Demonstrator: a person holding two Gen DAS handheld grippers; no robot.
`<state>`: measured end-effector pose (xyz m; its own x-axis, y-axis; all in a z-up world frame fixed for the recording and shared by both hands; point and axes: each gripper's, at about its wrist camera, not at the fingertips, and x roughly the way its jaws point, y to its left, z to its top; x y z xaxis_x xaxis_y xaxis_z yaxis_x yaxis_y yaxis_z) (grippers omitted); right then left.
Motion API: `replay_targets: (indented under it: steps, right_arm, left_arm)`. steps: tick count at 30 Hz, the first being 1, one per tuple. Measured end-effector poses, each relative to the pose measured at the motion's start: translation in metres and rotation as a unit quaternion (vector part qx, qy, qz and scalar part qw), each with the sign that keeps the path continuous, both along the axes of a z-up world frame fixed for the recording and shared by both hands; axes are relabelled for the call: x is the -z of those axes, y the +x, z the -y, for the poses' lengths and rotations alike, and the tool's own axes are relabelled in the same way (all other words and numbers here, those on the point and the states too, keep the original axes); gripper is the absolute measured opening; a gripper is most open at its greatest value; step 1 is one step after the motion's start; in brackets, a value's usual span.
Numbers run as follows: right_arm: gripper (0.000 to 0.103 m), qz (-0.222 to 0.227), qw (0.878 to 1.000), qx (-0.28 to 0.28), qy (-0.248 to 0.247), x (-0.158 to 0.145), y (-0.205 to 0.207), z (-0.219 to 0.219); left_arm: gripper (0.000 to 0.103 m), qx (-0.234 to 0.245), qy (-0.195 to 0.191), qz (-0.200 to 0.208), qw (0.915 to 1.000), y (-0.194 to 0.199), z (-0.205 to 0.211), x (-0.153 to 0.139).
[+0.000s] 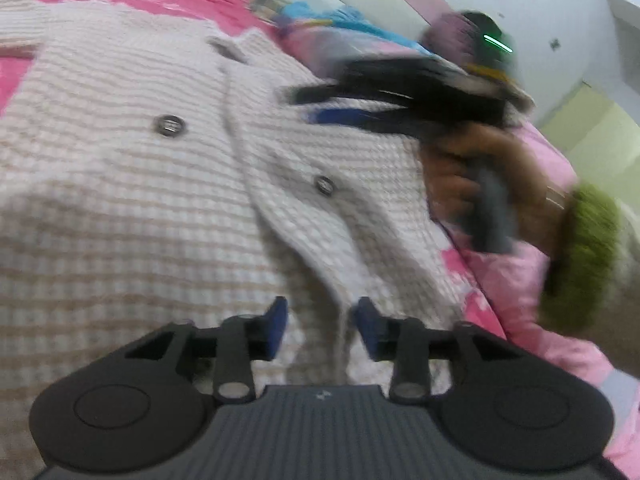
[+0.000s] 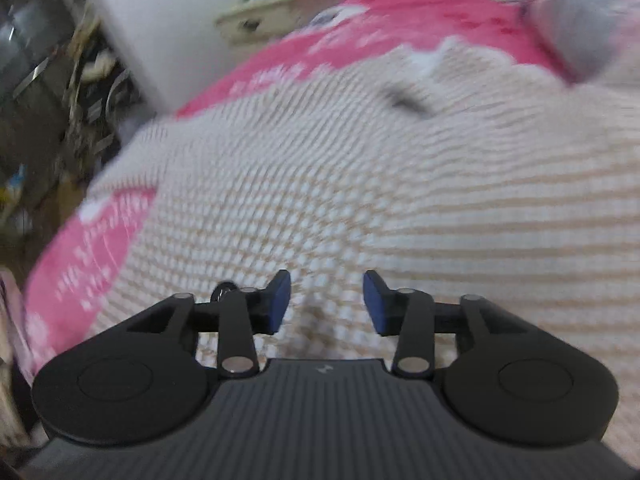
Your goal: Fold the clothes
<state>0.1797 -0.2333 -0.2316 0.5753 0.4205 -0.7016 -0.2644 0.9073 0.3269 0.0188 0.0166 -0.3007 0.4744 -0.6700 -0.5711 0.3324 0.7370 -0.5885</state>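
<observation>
the cream waffle-knit cardigan (image 1: 160,208) lies spread buttons-up on the pink bedspread (image 2: 80,256), flattened for folding i guess. left gripper (image 1: 322,326) hangs over the front placket, jaws partly apart, gripping nothing. right gripper (image 2: 326,300) does likewise, angled down over the knit.

Left wrist view: close over the cream knit cardigan (image 1: 160,200), tilted down along its own jaws, facing the right gripper (image 1: 316,106) across the cloth. Right wrist view: equally near, tilted down, facing the bed's (image 2: 80,248) far edge. Both share cardigan and pink bedcover.
</observation>
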Motion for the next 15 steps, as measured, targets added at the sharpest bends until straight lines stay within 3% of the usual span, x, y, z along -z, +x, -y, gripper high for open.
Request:
replay_targets:
  steps: [4,7,10,12,15]
  right_arm:
    - [0.04,0.03,0.995,0.096,0.024,-0.041,-0.05,0.077]
    - [0.035,0.034,0.992,0.123,-0.008,-0.066,-0.1,0.119]
    - [0.031,0.026,0.99,0.129,-0.04,-0.076,-0.146,0.139]
    - [0.031,0.009,0.991,0.127,-0.045,-0.072,-0.171,0.145]
    - [0.031,-0.012,0.991,0.126,-0.033,-0.05,-0.191,0.139]
  left_arm:
    - [0.05,-0.073,-0.02,-0.002,0.9971,0.004,-0.026,-0.005]
    - [0.049,-0.142,-0.033,-0.01,0.9893,0.004,-0.043,-0.009]
    - [0.049,-0.175,-0.049,-0.011,0.9833,0.003,-0.05,-0.018]
    - [0.05,-0.162,-0.035,-0.01,0.9861,0.002,-0.041,-0.024]
    - [0.05,-0.098,-0.016,-0.015,0.9949,0.0,-0.013,-0.029]
